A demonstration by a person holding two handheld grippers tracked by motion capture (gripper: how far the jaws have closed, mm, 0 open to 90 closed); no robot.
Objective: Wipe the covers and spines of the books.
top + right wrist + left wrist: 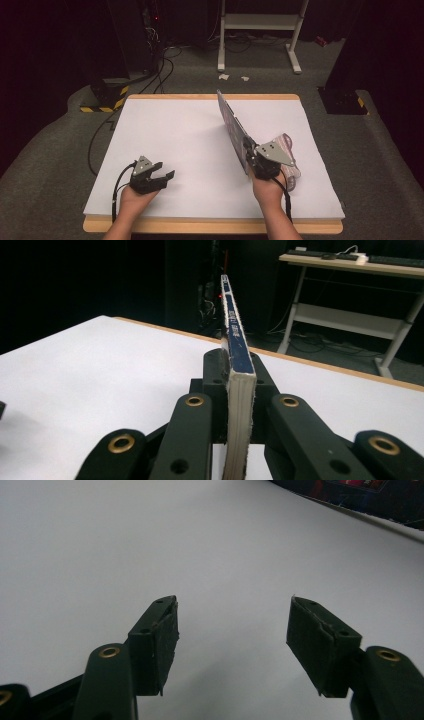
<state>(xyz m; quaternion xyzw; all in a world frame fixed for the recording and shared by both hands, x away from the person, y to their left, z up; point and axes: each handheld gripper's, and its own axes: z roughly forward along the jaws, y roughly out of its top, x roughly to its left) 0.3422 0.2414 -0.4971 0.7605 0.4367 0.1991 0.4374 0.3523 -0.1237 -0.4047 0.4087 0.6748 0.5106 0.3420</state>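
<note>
The right tool is clenching a thin book upright (on its edge) near the worktop's right edge; the left tool is resting released near the front edge.

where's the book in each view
high view: the book stands on edge right of centre, clamped at its near end by the right gripper.
left gripper view: a dark printed edge at the top right corner, probably the book.
right gripper view: centre, the book's spine runs away from the camera between the jaws.
shared landmark: the white table top.
</note>
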